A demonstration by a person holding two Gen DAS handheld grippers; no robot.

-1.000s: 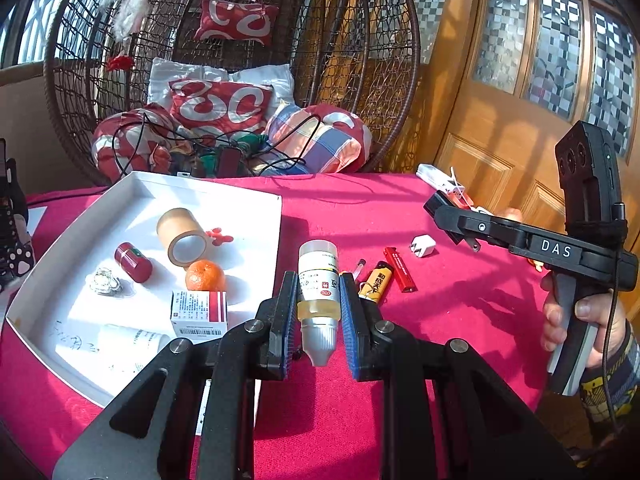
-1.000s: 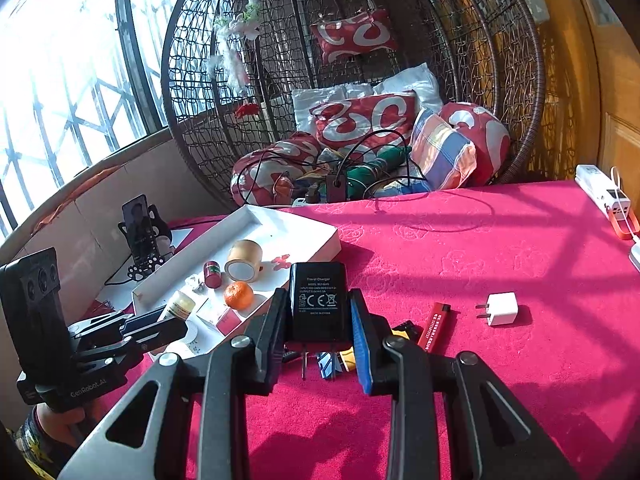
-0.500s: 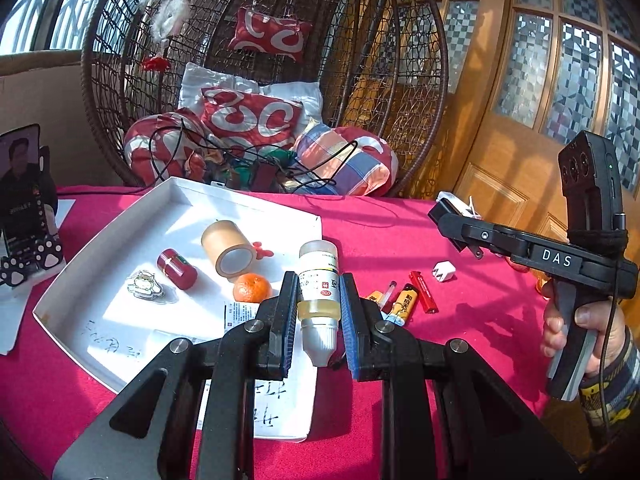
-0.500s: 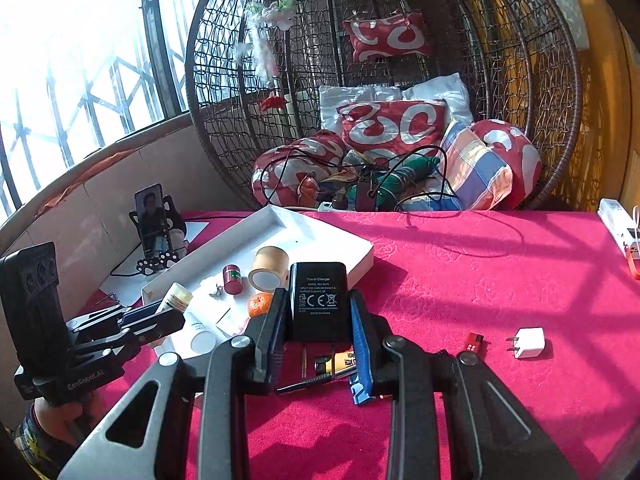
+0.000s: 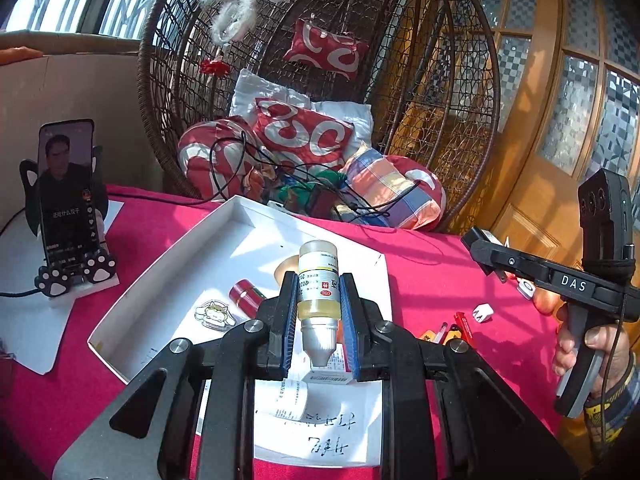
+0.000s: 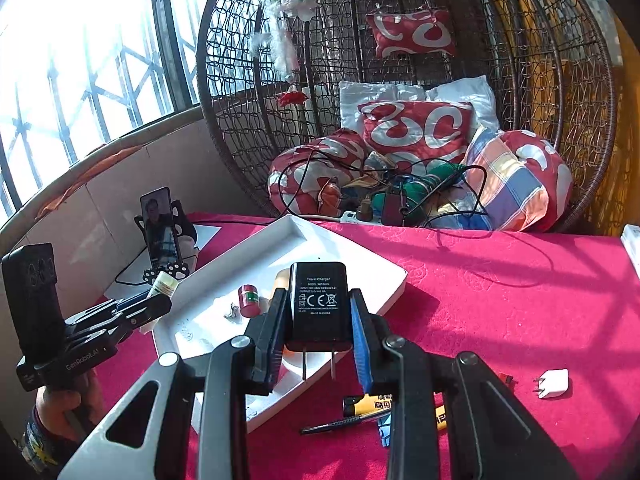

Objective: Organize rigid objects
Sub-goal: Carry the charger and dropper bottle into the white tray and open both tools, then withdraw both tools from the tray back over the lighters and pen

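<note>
My left gripper (image 5: 319, 304) is shut on a small bottle of yellow liquid (image 5: 318, 286), held cap-down above the near half of the white tray (image 5: 168, 264). My right gripper (image 6: 318, 320) is shut on a black travel charger (image 6: 319, 304), prongs toward me, above the tray's near right edge (image 6: 384, 280). The tray holds a red cylinder (image 5: 246, 294), a cartoon sticker (image 5: 215, 314), a small box (image 5: 332, 370), a white tube (image 5: 290, 400) and a tape roll partly hidden behind the bottle.
A white plug (image 6: 554, 383), yellow lighter (image 6: 378, 405), red lighter (image 5: 464, 326) and a pen (image 6: 336, 424) lie on the red cloth right of the tray. A phone on a paw stand (image 5: 68, 208) stands at the left. A wicker chair with cushions (image 6: 416, 132) is behind.
Both grippers have moved left toward the tray with their loads. The bottle now hangs over the tray; the charger is over its right edge.
</note>
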